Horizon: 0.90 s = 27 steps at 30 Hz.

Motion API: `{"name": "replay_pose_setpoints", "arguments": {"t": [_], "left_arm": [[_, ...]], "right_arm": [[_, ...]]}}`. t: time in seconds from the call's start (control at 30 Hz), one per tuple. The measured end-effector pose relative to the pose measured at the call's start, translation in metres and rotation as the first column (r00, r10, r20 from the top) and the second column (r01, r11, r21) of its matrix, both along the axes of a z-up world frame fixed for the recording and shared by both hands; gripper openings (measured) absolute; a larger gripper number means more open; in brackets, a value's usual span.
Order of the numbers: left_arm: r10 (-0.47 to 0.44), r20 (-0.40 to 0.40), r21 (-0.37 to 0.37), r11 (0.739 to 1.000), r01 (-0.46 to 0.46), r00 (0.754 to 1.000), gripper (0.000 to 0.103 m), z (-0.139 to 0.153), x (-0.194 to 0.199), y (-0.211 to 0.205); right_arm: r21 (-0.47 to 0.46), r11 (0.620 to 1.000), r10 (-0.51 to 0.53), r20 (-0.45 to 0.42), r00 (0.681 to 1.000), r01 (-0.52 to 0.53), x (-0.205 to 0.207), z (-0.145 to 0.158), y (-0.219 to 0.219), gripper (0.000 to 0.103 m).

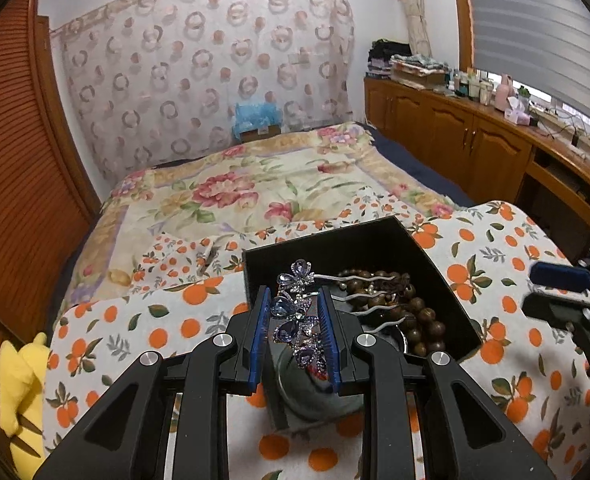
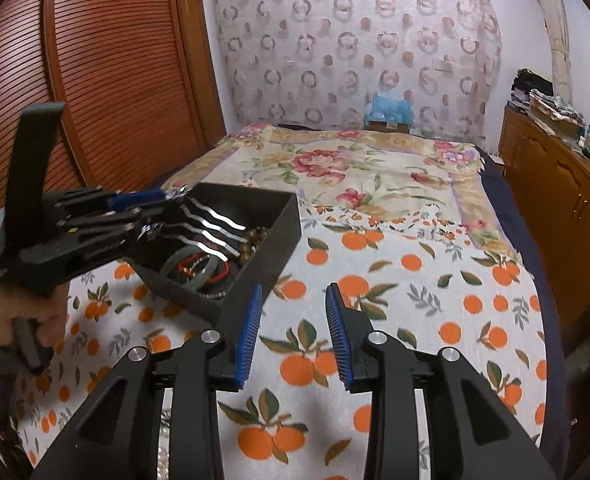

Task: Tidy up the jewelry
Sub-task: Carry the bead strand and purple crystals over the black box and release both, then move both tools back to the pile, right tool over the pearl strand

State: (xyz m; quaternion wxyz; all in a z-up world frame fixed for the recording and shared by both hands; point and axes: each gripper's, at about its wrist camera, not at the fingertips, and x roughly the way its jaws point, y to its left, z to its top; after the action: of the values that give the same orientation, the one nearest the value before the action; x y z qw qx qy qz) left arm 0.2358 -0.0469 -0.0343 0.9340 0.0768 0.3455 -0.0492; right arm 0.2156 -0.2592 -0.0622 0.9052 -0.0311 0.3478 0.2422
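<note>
The left gripper (image 1: 295, 332) is clamped on the jewelled head of a hair comb (image 1: 299, 320), its blue pads pressing the purple stones from either side. The comb hangs over the near end of the black box (image 1: 427, 248), so the step in hand looks like dropping it in. Its long axis runs from the gem cluster out along four wavy silver prongs, which point away to the right in the left wrist view, over the wooden bead bracelet (image 1: 419, 320) lying in the box. Next the comb should probably be lowered until the prongs rest inside, then let go. The right gripper (image 2: 294, 332) hangs with fingers apart and nothing between them, above the orange-print cloth (image 2: 415, 280) just beside the box. Beyond lies the floral bedspread (image 2: 335, 168).
</note>
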Motion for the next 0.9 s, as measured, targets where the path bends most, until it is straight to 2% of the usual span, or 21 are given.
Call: {"name": "replay_pose_setpoints", "arguments": {"t": [0.23, 0.33, 0.6, 0.73, 0.9], "left_arm": [[-0.019, 0.000, 0.014, 1.000, 0.019, 1.000, 0.023, 0.001, 0.001, -0.012], [-0.029, 0.008, 0.006, 1.000, 0.029, 1.000, 0.033, 0.005, -0.005, -0.013], [-0.077, 0.037, -0.020, 0.997, 0.078, 0.996, 0.041, 0.008, -0.051, -0.009], [-0.100, 0.028, -0.036, 0.994, 0.101, 0.995, 0.048, 0.004, -0.076, -0.004], [-0.109, 0.005, -0.062, 0.992, 0.109, 0.994, 0.049, -0.006, -0.108, 0.005]], "right_arm": [[-0.003, 1.000, 0.006, -0.004, 1.000, -0.006, -0.010, -0.004, -0.003, 0.036], [0.003, 1.000, 0.008, -0.007, 1.000, -0.008, -0.016, -0.005, -0.005, 0.036], [0.018, 0.998, 0.057, -0.016, 0.998, -0.057, -0.052, -0.013, -0.003, 0.036], [0.021, 0.996, 0.084, -0.029, 0.996, -0.084, -0.072, -0.017, 0.003, 0.036], [0.034, 0.993, 0.114, -0.050, 0.992, -0.112, -0.094, -0.024, 0.008, 0.036]]}}
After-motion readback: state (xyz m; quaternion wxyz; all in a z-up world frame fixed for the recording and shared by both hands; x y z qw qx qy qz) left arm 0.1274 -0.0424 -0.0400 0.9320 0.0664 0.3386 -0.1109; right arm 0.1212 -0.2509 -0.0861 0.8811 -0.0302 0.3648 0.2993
